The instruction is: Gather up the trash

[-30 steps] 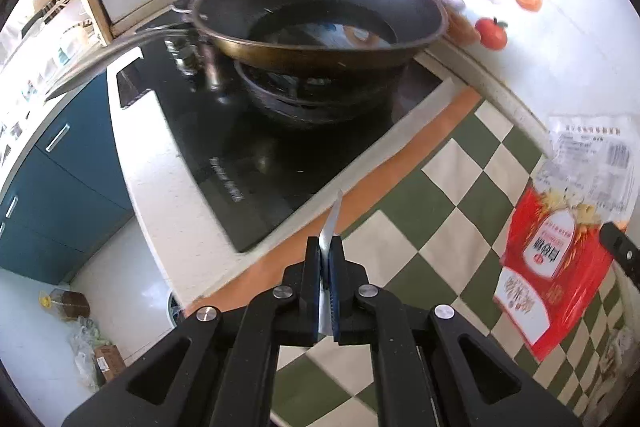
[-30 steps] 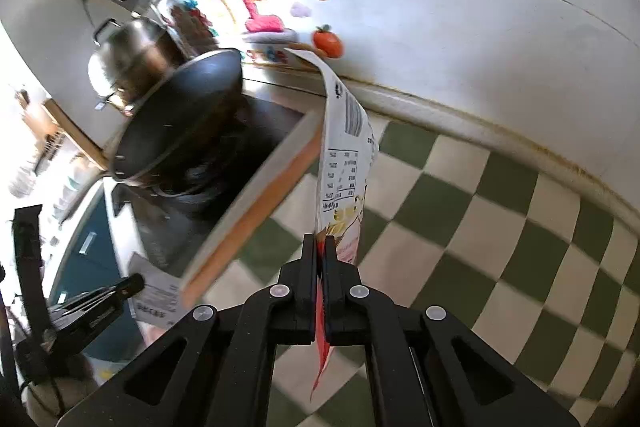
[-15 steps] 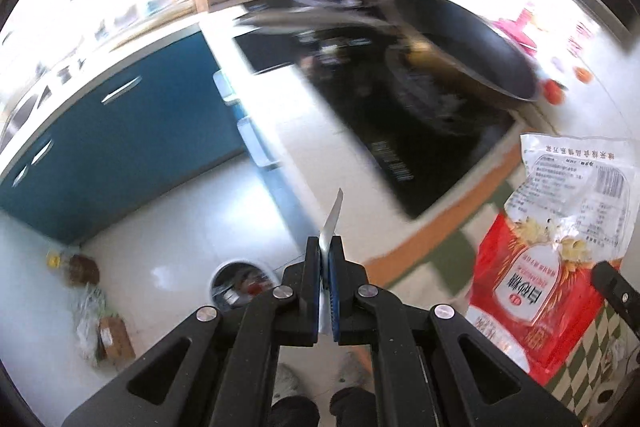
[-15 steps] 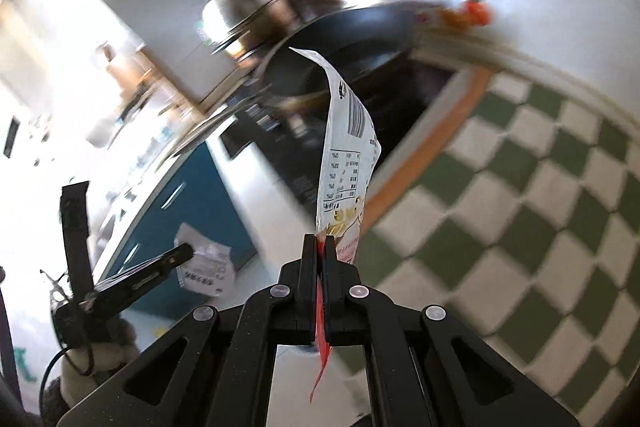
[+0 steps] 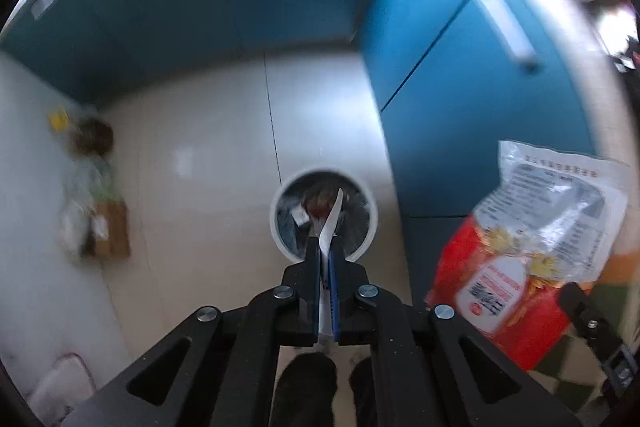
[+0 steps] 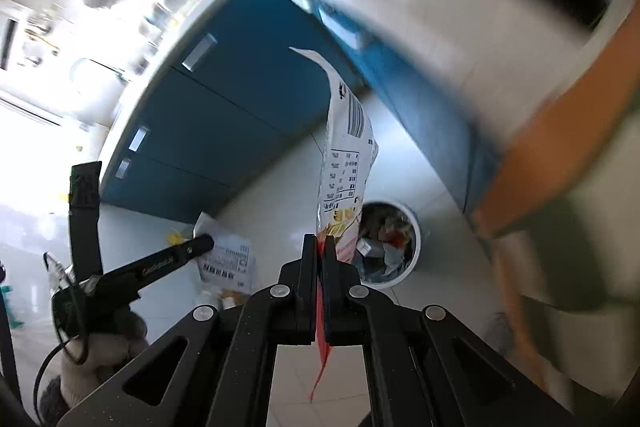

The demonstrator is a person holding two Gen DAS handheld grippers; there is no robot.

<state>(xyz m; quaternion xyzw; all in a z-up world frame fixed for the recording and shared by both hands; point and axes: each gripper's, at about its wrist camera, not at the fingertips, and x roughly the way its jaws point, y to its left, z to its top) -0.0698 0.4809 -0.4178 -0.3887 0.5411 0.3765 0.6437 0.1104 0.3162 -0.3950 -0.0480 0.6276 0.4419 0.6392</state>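
Note:
My left gripper [image 5: 325,247] is shut on a thin white paper wrapper [image 5: 331,223], held edge-on above a round white trash bin [image 5: 370,203] on the floor. The wrapper also shows in the right wrist view [image 6: 228,257], with the left gripper [image 6: 202,243] beside it. My right gripper [image 6: 319,243] is shut on a red and white food bag [image 6: 348,155], which stands up from the jaws. The bag also shows in the left wrist view [image 5: 536,239] at the right. The bin [image 6: 414,239] holds several pieces of rubbish.
Blue cabinet doors [image 5: 448,75] stand behind and to the right of the bin. A white countertop edge [image 6: 420,7] with an orange strip [image 6: 540,147] is at the upper right. A bottle and bags [image 5: 92,203] lie by the wall on the pale tiled floor [image 5: 208,147].
Both grippers have swung from the countertop and stove down toward the floor. The trash bin now lies straight ahead of both. Each keeps hold of its piece.

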